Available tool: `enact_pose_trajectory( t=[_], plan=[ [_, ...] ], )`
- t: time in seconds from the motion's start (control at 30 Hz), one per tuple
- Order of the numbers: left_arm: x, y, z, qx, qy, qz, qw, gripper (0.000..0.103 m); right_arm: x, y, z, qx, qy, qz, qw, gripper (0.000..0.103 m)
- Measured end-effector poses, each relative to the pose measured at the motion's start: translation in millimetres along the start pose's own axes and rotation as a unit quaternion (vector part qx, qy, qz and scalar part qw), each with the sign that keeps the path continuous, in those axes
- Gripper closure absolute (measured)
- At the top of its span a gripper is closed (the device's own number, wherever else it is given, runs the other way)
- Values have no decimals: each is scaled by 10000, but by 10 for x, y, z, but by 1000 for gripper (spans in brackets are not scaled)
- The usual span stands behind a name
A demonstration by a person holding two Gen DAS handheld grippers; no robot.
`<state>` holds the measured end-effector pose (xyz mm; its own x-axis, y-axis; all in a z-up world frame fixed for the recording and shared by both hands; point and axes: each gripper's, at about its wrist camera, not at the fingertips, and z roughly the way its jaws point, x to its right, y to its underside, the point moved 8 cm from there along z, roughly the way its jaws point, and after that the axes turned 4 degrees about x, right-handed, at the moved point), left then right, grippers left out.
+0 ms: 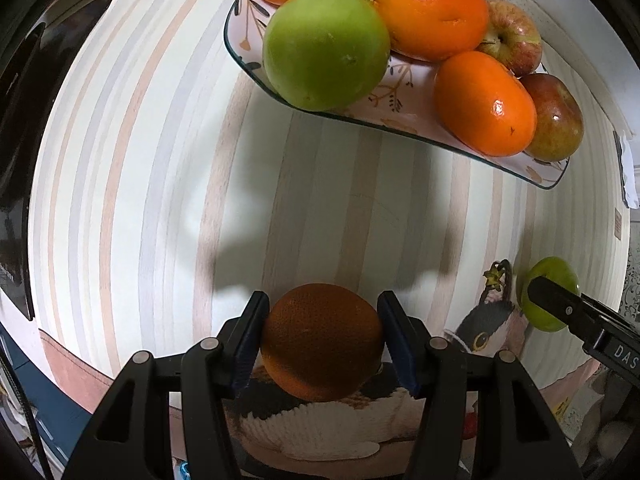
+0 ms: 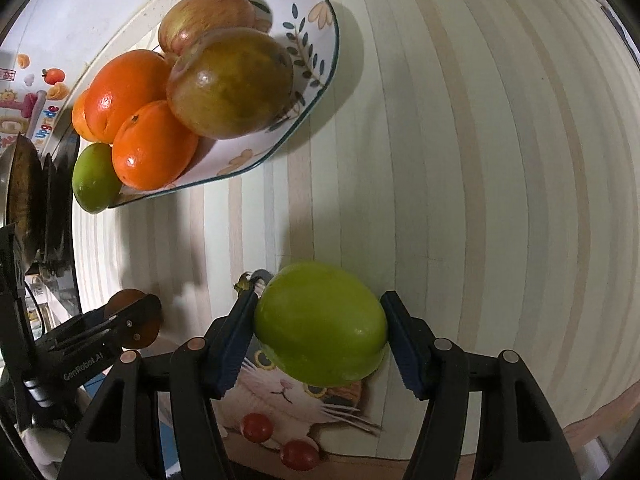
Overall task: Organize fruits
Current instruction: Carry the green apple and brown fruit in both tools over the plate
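Note:
My left gripper (image 1: 322,340) is shut on an orange (image 1: 322,340), held above the striped tablecloth near its front edge. My right gripper (image 2: 320,324) is shut on a green apple (image 2: 320,324); it also shows at the right edge of the left wrist view (image 1: 550,294). Ahead lies a floral plate (image 1: 236,20), also in the right wrist view (image 2: 316,40). It holds two oranges (image 1: 420,8), a mandarin (image 1: 484,104), a green apple (image 1: 326,48) and two reddish apples (image 1: 558,116). The left gripper (image 2: 132,320) shows at the left of the right wrist view.
The striped tablecloth (image 1: 140,200) covers the table, with a cat and bird print (image 2: 288,400) at the front edge. A dark stove top with a pan (image 2: 24,192) lies to the left. A white wall (image 2: 80,8) runs behind the plate.

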<state>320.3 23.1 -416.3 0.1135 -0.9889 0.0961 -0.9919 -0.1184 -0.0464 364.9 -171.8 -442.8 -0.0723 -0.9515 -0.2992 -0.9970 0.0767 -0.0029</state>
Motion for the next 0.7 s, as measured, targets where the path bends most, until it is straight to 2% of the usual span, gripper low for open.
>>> enact_pose_trajectory(
  t=[0.27,0.47,0.7],
  plan=[
    [-12,-47,-8,6,6,38,10000,49,-23,145,-29,-144,152,-78,9998,37],
    [-55,-69,-74,49,39,2,10000,49,-55,174,-69,13,301,-323,9990,38],
    [-58,-186,-406,257,342,-67,9991,49,-308,212,-70,151,28,-231,9996,38]
  ],
)
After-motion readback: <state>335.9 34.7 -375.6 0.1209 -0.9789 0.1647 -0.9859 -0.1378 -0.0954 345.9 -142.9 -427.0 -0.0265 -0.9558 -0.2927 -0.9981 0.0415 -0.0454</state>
